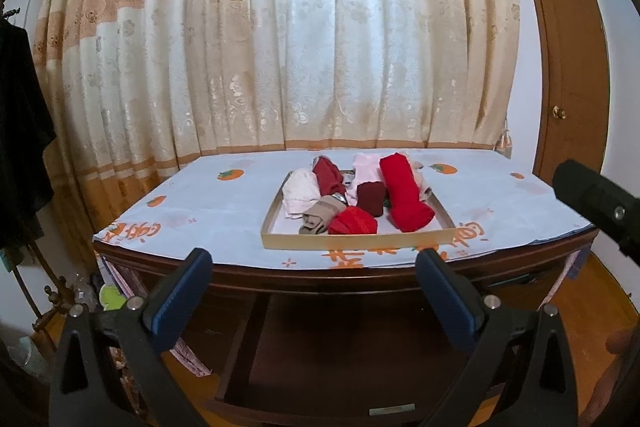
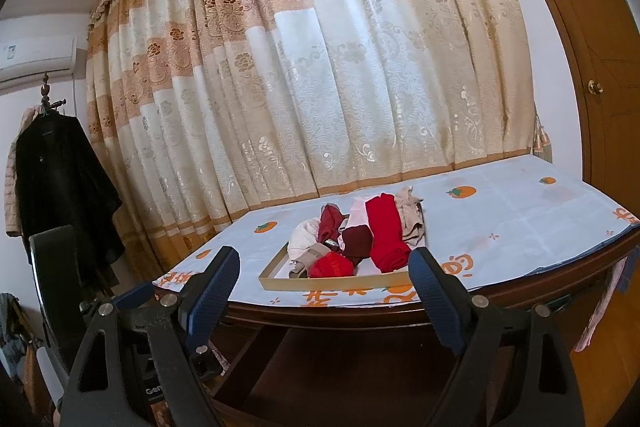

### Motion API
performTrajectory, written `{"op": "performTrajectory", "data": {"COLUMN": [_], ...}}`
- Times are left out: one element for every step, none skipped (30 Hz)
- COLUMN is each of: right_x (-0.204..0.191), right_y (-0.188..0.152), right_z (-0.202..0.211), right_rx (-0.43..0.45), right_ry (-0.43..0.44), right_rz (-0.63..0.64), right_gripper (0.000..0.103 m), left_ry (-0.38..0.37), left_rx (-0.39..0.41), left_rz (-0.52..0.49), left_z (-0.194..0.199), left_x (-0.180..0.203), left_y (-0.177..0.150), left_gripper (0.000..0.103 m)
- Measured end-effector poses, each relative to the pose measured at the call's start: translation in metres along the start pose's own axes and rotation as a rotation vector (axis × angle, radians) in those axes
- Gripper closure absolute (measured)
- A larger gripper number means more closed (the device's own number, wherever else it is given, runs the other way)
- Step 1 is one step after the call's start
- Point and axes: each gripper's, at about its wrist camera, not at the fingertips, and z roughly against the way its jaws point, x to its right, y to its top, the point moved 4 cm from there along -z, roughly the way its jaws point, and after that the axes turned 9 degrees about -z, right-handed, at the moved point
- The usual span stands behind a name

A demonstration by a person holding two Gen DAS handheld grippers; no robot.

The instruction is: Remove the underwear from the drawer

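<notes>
Left gripper (image 1: pixel 314 273) and right gripper (image 2: pixel 324 273): jaws wide apart, holding nothing. Shallow tray (image 1: pixel 356 239) of rolled underwear (image 1: pixel 404 193) rests on desk (image 1: pixel 208 203).

Floor-length curtain (image 1: pixel 280 47) fills the back wall, cream with orange floral bands, daylight glowing through the pale parts. Dark wooden table (image 1: pixel 360 277) in front of it, covered by a pale blue cloth (image 1: pixel 224 203) printed with orange fruit. Brown wooden door (image 2: pixel 600 75) with brass knob (image 2: pixel 595 86) at right. White air conditioner (image 2: pixel 36 57) high on left wall. Black coat (image 2: pixel 60 179) hangs on a stand. Orange-brown wood floor (image 1: pixel 592 291).
</notes>
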Motion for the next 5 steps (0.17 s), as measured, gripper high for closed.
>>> {"op": "performTrajectory", "data": {"right_x": [-0.0001, -0.0006, -0.0003, 0.0001, 0.0007], "right_y": [-0.0001, -0.0003, -0.0001, -0.0001, -0.0002], "right_z": [0.0002, 0.0001, 0.0002, 0.0000, 0.0000], "right_rx": [0.001, 0.004, 0.006, 0.006, 0.003], "right_ry": [0.001, -0.002, -0.005, -0.007, -0.006], "right_rz": [0.001, 0.004, 0.007, 0.007, 0.003], "right_gripper": [0.015, 0.015, 0.015, 0.015, 0.015], "left_ry": [0.006, 0.010, 0.012, 0.009, 0.006], "left_rx": [-0.003, -0.004, -0.006, -0.005, -0.005], "left_rz": [-0.006, -0.008, -0.010, -0.006, -0.001], "left_z": [-0.0005, -0.0005, -0.0008, -0.0009, -0.0011], "left_x": [0.0006, 0.0007, 0.0009, 0.0007, 0.0008], "left_y": [0.0001, 0.0000, 0.0000, 0.0000, 0.0001], "left_gripper": [0.000, 0.000, 0.000, 0.000, 0.000]}}
